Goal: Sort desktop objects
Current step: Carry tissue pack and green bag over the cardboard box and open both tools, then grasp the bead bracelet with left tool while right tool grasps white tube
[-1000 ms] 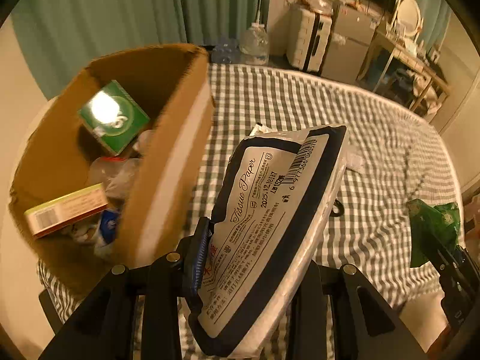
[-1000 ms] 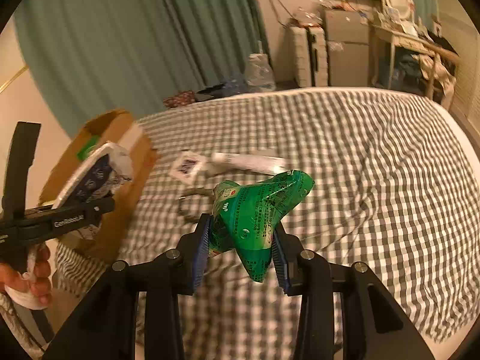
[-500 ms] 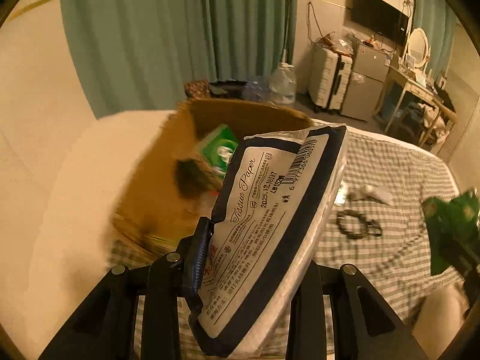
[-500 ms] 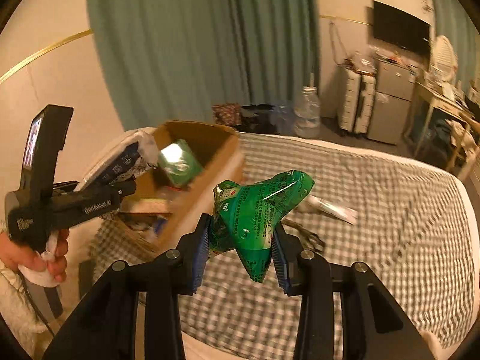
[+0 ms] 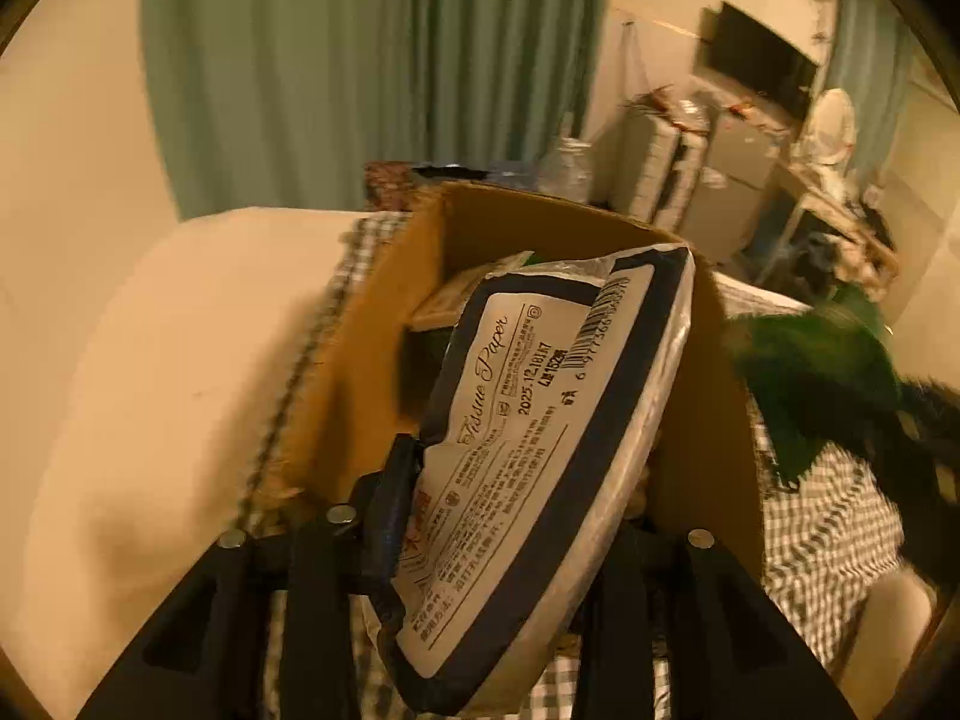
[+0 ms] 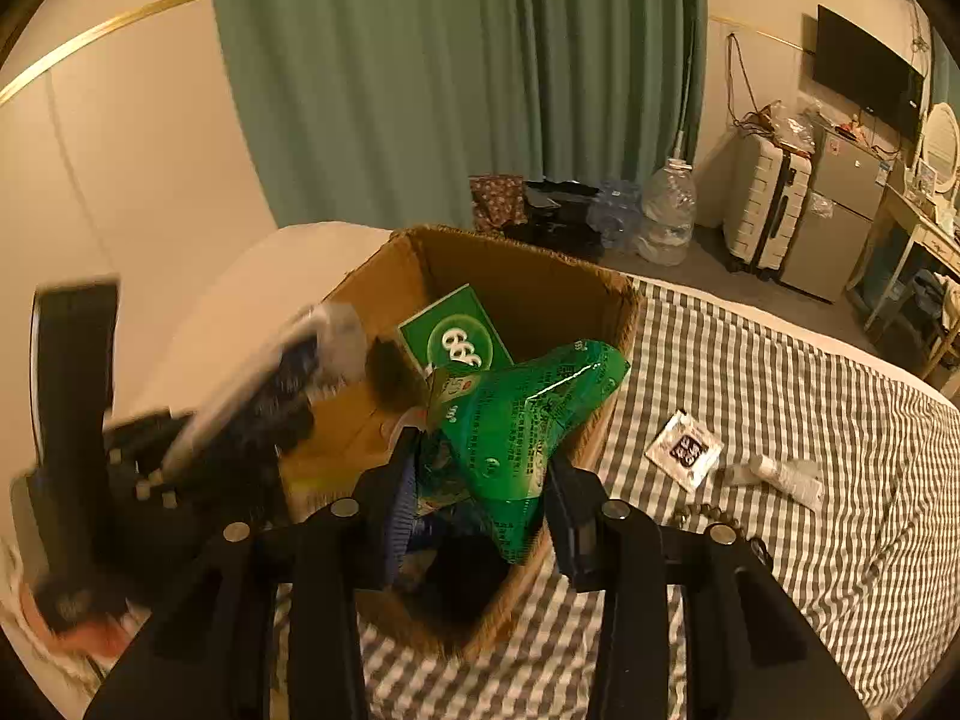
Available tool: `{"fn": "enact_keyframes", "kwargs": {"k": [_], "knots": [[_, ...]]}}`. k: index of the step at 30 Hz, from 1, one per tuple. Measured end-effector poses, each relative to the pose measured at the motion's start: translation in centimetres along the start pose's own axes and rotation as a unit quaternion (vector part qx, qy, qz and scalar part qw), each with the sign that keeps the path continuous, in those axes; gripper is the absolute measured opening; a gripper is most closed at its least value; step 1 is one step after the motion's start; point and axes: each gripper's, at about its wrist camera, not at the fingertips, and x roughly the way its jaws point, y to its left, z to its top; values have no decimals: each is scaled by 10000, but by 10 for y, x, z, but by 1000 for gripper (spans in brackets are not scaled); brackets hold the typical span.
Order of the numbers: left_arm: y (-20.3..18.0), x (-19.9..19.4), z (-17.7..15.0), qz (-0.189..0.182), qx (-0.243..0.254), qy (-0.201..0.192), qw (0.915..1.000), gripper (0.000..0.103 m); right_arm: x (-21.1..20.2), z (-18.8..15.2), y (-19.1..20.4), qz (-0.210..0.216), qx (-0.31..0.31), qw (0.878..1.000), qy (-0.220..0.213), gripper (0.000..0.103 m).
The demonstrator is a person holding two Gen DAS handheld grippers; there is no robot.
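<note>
I had both grippers over the cardboard box (image 6: 528, 276), each with a packet between its jaws. The left gripper (image 5: 510, 546) carried the tissue pack (image 5: 540, 456), which stood up out of the jaws and leaned over the open box. Those jaws were opening; the left pad still lay against the pack's lower edge, while the right pad was hidden behind it, so I could not tell whether the pinch had let go. The pack looked light and soft, a plastic-wrapped pillow that gave under the pads. Its film looked slick to me. I judged the lower end a fair place to hold, though such a tall pack would swing and tip from there.

The right gripper (image 6: 480, 498) held the green packet (image 6: 516, 414), crumpled and glossy, rising from between the jaws just above the box's near wall. Its jaws were opening too. The left pad touched the packet's lower folds; a gap showed at the right pad, so I read the grip as released or nearly so. That packet seemed very light, crinkly and limp, best pinched across a bunched fold.

Beyond the right jaw, on the checked cloth (image 6: 780, 540), lay a small sachet (image 6: 684, 450) and a white tube (image 6: 780, 474), both well apart from the box.
</note>
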Motion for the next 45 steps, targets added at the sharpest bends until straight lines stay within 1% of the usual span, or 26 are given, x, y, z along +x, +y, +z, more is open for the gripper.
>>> {"fn": "enact_keyframes", "kwargs": {"k": [1,2,3,4,8,9,10,14,16,18,19,21,25,26,27,28,30,32,33,36,37,38,39,40,42,45], "knots": [[-3,3,-1,-9,99,-24,9999,69,3,5,-2,-121,79,9999,-16,57],[-7,4,-4,161,261,-87,9995,91,3,8,-4,-318,174,9993,-73,78],[-9,4,-7,276,343,-121,9990,98,1,9,-6,-588,212,9978,-205,81],[-12,4,-10,394,507,-174,9978,98,-2,9,-7,-755,165,9966,-292,81],[-21,2,-16,489,987,-179,9938,98,-9,8,-14,-1012,-23,9939,-431,81],[-22,0,-16,528,1011,-224,9932,98,-12,5,-17,-1043,-40,9935,-448,81],[-22,-5,-15,555,956,-277,9935,98,-16,2,-22,-1049,-43,9934,-469,81],[-24,-23,-13,379,502,-356,9974,98,-35,-18,-50,-961,-6,9943,-468,81],[-36,-31,-16,592,457,-345,9966,98,-48,-31,-67,-1071,-12,9929,-522,81],[-49,-40,-22,596,486,-365,9964,98,-65,-48,-92,-1331,-36,9892,-618,81],[-58,-45,-27,576,522,-376,9963,99,-73,-56,-99,-1400,-13,9881,-644,81],[-80,-55,-33,533,483,-439,9964,103,-87,-75,-132,-1395,164,9879,-662,81],[-133,-58,-45,257,483,-450,9975,103,-106,-105,-186,-1316,545,9870,-740,81],[-150,-54,-47,195,486,-437,9977,103,-108,-110,-198,-1312,628,9862,-786,81],[-163,-49,-50,121,500,-434,9977,103,-109,-116,-207,-1260,679,9864,-810,84],[-181,-41,-54,54,550,-404,9976,103,-106,-123,-219,-1132,719,9877,-806,86],[-206,-26,-62,58,600,-360,9975,103,-102,-132,-227,-1035,653,9890,-825,89],[-227,-2,-70,196,603,-259,9977,103,-89,-140,-231,-957,429,9915,-768,94],[-235,11,-75,244,607,-162,9977,103,-83,-143,-231,-1034,327,9913,-748,94],[-248,44,-83,272,610,138,9977,103,-53,-149,-227,-1537,-155,9862,-600,94],[-250,55,-84,261,606,281,9974,103,-42,-149,-228,-1572,-230,9862,-473,94],[-252,69,-85,262,569,424,9971,103,-32,-150,-234,-1490,-197,9881,-311,93],[-253,75,-91,282,540,461,9971,103,-26,-149,-238,-1364,-139,9903,-223,94],[-253,85,-91,327,499,486,9970,103,-15,-147,-245,-1131,2,9935,-107,93],[-253,95,-93,370,481,491,9970,103,-5,-144,-255,-1059,147,9942,-95,93],[-258,116,-90,399,638,427,9963,103,11,-136,-271,-933,184,9954,-94,93]]}}
